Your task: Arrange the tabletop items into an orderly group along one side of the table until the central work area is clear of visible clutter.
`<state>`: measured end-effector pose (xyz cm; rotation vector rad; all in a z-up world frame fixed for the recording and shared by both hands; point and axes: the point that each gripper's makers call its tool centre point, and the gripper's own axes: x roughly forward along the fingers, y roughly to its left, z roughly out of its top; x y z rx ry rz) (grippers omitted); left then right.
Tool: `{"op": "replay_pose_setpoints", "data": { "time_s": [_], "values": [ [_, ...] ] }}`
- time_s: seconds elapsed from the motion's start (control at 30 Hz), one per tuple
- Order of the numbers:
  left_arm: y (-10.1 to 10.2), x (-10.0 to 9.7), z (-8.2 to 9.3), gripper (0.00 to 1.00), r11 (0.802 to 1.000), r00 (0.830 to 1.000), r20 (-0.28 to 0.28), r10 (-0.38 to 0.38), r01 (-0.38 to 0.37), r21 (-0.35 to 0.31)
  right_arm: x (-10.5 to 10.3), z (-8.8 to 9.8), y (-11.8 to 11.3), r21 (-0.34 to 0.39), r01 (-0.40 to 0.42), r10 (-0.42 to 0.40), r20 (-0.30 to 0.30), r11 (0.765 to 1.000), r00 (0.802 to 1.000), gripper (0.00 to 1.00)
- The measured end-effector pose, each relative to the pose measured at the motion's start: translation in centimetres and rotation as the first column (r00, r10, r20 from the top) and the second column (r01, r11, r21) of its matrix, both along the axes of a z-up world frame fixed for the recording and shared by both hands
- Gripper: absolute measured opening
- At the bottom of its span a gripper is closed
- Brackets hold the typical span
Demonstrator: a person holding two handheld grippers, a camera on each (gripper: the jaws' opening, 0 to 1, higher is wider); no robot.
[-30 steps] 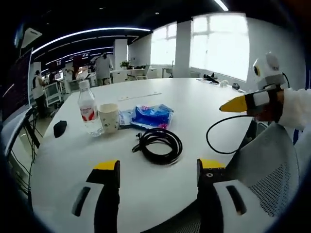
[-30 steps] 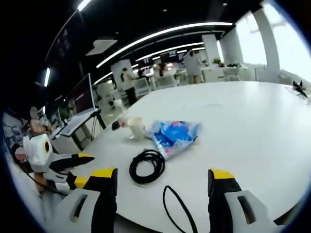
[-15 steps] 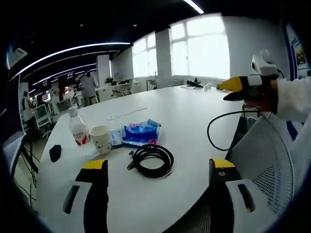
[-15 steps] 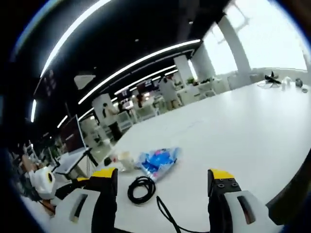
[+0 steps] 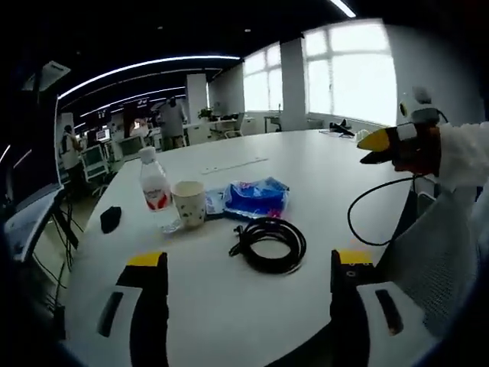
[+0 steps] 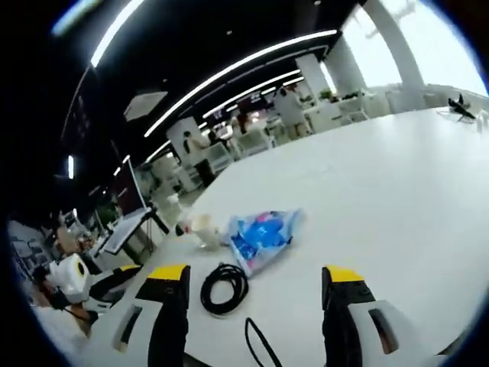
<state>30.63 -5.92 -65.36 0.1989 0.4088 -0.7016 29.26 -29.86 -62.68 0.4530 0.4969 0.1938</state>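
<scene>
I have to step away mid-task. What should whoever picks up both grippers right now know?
Left gripper: open, empty, held above the near edge of the table.
Right gripper: open, empty, also held above the table edge.
Things: bottle, paper cup and blue packet sit close together; coiled black cable lies just in front of the packet; a small black object lies apart near the far-left edge.
Done: nothing gripped yet; items sit mid-table.
Left: move everything into one tidy group along a side.
</scene>
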Motion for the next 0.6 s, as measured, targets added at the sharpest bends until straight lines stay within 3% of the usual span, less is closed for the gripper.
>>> {"op": "replay_pose_setpoints", "data": {
  "time_s": [0.1,0.23,0.3,0.37,0.43,0.6],
  "values": [
    [0.7,0.6,-0.2,0.87,0.999,0.999,-0.011,0.046,-0.046,0.008,1.5,-1.7,0.4,0.081,-0.022,0.026,-0.049,0.997,0.998,0.69],
    [1.4,1.4,-0.8,0.86,0.995,0.996,-0.027,0.087,-0.086,0.053,2.6,-3.0,1.0,0.073,-0.069,0.075,-0.081,0.995,0.994,0.67],
    [1.5,1.8,-0.8,0.85,0.991,0.99,-0.058,0.128,-0.126,0.042,3.2,-3.6,1.2,0.084,-0.089,0.097,-0.096,0.992,0.991,0.65],
    [0.7,2.5,-0.4,0.85,0.989,0.987,-0.07,0.146,-0.146,0.005,3.7,-4.1,1.4,0.117,-0.093,0.106,-0.109,0.989,0.988,0.64],
    [-0.2,3.2,-0.4,0.84,0.99,0.987,-0.071,0.142,-0.142,0.008,4.2,-4.7,1.5,0.144,-0.09,0.108,-0.126,0.986,0.986,0.62],
    [-3.2,5.5,-0.9,0.73,0.993,0.992,-0.092,0.085,-0.077,0.084,5.0,-6.6,2.8,0.154,-0.151,0.178,-0.175,0.976,0.968,0.59]
  ]
}}
